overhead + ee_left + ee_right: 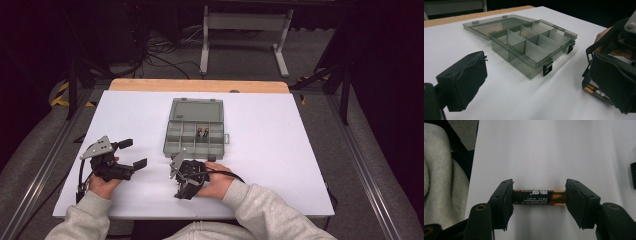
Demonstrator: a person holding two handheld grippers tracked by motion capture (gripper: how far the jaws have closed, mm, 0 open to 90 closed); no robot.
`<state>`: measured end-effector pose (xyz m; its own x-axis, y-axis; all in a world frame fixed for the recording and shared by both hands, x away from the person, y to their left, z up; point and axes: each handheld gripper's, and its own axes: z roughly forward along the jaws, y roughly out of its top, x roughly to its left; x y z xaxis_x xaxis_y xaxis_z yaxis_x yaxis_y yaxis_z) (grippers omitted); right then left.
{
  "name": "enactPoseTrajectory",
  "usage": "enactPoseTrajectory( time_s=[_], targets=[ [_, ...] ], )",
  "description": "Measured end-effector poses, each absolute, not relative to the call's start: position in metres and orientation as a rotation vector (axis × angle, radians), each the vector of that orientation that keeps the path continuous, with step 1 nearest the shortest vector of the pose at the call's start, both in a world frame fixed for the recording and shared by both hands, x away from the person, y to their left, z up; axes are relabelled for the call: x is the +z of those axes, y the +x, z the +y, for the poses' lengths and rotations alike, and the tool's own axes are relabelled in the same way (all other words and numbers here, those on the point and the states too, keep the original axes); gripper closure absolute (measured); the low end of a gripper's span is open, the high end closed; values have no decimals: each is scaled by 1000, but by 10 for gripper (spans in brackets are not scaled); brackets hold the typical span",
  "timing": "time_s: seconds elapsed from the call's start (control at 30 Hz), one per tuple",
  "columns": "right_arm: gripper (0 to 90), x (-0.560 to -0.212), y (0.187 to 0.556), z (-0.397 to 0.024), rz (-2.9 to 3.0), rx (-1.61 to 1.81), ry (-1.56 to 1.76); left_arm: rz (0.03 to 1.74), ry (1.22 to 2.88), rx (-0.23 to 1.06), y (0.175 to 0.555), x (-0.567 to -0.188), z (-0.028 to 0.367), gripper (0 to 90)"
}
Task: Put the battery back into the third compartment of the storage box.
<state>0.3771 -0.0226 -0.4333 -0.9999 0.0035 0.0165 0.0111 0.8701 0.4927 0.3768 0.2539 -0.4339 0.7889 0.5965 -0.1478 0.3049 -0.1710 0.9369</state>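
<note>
My right claw is pinching an AA battery end to end, low over the near worktop; left claw is gaping empty. End-grip risks slipping before the open organiser box.

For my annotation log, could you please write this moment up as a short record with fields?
surface: white table
box: grey compartment box, lid open and laid flat
box contents: two small items in one compartment
left gripper: open, holding nothing
right gripper: shut on a battery, gripped end to end
battery position: lying at the table, near the person's edge
</note>
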Motion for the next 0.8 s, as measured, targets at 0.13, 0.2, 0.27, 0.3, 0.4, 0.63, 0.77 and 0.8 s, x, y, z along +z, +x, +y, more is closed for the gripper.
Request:
enactPoseTrajectory(
  time_s=[0.13,0.2,0.27,0.3,0.4,0.63,0.77,0.8],
  targets=[
    [410,-426,379,-25,-3025,-809,-9,699,1777,298,377,-434,254,22],
    [410,-422,380,-25,-3021,-810,2,700,1777,298,377,-434,254,22],
    [410,-419,381,-26,-3028,-804,9,700,1778,298,377,-434,254,22],
    [410,-418,381,-26,-3030,-799,0,702,1775,300,377,-434,254,23],
    [411,-412,383,-27,-3033,-806,8,703,1775,302,377,-434,254,22],
    [411,-402,389,-32,-3024,-820,5,700,1778,305,377,-434,254,22],
    [411,-395,394,-35,-3026,-828,5,702,1776,303,377,-434,254,22],
    [411,-394,394,-35,-3027,-835,2,703,1777,302,377,-434,254,22]
  ],
)
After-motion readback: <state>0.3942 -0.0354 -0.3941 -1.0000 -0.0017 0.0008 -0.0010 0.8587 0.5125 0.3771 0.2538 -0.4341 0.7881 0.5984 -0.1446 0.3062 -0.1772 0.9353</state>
